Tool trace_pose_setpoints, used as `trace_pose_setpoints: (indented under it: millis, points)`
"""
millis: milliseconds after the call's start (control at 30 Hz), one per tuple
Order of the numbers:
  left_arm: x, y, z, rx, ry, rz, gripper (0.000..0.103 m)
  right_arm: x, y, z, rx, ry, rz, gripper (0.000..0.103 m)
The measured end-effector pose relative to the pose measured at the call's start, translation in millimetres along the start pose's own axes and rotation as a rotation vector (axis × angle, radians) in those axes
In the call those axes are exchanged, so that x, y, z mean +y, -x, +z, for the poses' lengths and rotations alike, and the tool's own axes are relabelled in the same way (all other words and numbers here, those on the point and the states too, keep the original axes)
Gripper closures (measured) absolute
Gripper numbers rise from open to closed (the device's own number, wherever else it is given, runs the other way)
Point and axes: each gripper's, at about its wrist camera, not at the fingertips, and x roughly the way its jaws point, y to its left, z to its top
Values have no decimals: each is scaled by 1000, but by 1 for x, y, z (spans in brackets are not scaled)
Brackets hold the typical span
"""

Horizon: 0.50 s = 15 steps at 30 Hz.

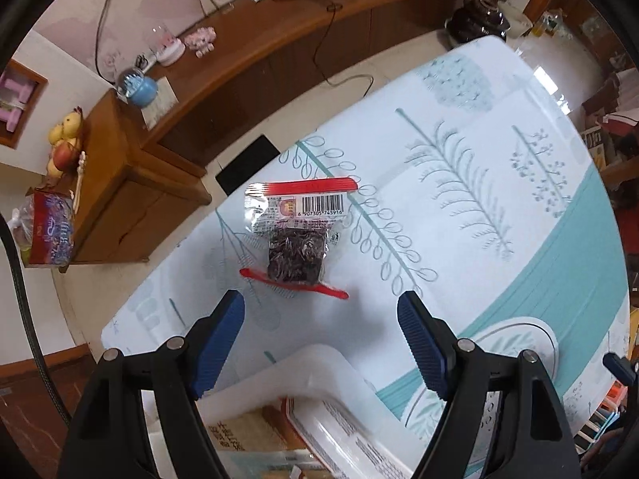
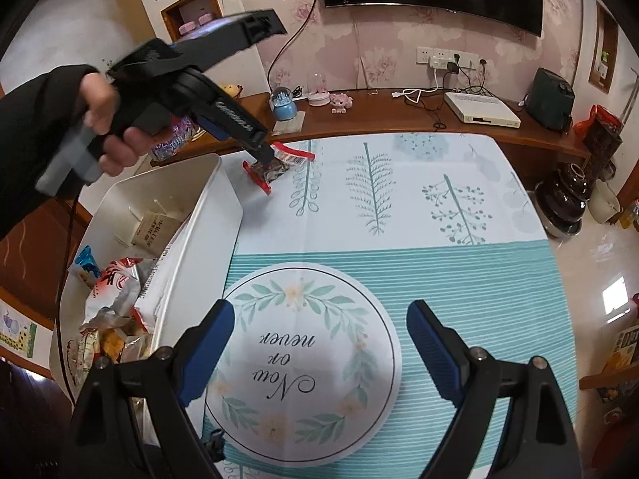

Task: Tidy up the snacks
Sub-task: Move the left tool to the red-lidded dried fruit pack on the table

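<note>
Tablecloth (image 1: 479,207): one snack packet (image 1: 297,231).

Open tablecloth (image 2: 459,279) fills the frame's centre and right; a snack-filled bin (image 2: 215,215) walls off the left.

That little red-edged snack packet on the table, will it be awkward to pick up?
Probably a bit. The packet lies flat, so fingers must pinch an edge. Its glossy film looks slippery and floppy, likely sagging around the dark block inside. It seems light.

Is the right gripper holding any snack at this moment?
No, the right gripper is open over the tablecloth with nothing between its fingers.
</note>
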Motion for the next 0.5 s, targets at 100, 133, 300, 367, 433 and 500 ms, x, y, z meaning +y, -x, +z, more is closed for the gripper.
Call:
trace_pose_setpoints:
  millis: [100, 133, 300, 367, 433, 500]
  points:
    - [2, -13, 9, 27, 2, 0, 25, -4, -5, -4, 8, -37, 11, 14]
    - [3, -18, 12, 34, 4, -5, 25, -6, -8, -5, 17, -50, 17, 14]
    - [8, -36, 24, 83, 16, 11, 25, -13, -18, -8, 44, -85, 28, 14]
    - [10, -41, 26, 102, 17, 9, 28, -16, -20, -8, 47, -93, 23, 14]
    - [12, -46, 27, 126, 16, 8, 29, -19, -22, -7, 51, -104, 18, 14]
    - [13, -50, 29, 132, 13, 13, 31, -22, -23, -7, 52, -113, 15, 14]
